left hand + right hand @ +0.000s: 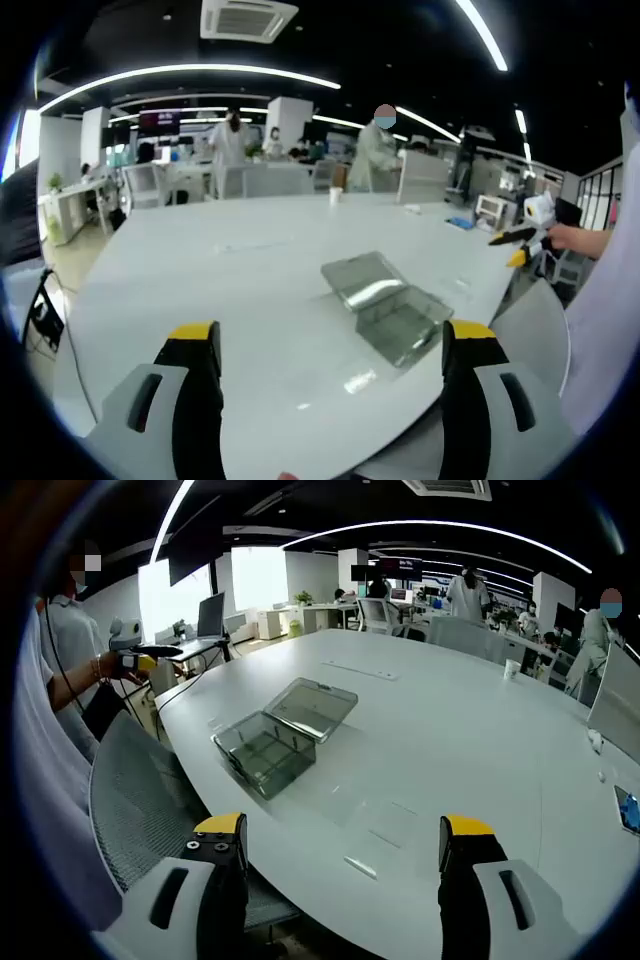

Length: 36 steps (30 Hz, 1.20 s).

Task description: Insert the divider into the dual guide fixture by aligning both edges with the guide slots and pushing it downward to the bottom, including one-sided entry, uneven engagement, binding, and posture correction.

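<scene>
A clear plastic box [400, 322] with its hinged lid [362, 278] laid open sits on the white table [220, 260], a little beyond my left gripper [332, 335], which is open and holds nothing. The right gripper [520, 236] shows at the far right, held up in a hand off the table edge. In the right gripper view the same box [262, 752] and lid [315, 706] lie ahead and to the left of my right gripper [343, 830], open and holding nothing. A faint clear flat piece [372, 825] lies on the table nearer the jaws. The left gripper [148, 656] is held in a hand at far left.
A grey mesh chair [150, 790] stands against the table's near edge. A paper cup [336, 194] and small items [460, 222] sit at the far side. People, desks and monitors stand beyond the table. A person's white sleeve [605, 320] is at the right.
</scene>
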Motion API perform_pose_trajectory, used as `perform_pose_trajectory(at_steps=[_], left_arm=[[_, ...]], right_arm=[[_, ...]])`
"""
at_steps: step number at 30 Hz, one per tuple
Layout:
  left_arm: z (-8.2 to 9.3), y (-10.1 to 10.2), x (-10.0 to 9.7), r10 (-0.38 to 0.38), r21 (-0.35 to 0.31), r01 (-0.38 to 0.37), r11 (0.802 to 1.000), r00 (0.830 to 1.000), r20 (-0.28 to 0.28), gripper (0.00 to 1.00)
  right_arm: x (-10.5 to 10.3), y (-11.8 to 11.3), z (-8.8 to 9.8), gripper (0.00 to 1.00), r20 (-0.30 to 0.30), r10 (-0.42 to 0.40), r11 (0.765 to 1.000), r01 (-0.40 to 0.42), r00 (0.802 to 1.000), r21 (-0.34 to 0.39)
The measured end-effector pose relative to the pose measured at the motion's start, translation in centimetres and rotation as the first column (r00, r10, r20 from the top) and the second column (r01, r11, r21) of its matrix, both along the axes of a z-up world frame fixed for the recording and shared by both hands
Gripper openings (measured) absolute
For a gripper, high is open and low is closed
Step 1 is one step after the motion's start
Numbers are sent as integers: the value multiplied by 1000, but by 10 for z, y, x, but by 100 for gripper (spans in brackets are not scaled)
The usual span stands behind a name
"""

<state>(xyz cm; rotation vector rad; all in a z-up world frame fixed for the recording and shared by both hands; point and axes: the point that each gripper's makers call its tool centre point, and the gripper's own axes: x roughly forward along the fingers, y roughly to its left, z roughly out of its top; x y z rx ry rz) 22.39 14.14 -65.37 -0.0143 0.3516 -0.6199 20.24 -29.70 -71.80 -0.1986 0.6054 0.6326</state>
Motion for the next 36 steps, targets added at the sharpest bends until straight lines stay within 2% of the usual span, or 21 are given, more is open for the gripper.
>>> perform_pose_trajectory(at_steps=[16,36], left_arm=[[3,-1,1,-4,-3,4,1000,1000,7,89],[2,3,-1,5,-8,-5,1000,1000,7,89]], right_arm=[[2,1,5,76,6,3,1000,-3,1000,-8],[1,1,1,76,0,0,1000,0,1000,-7]])
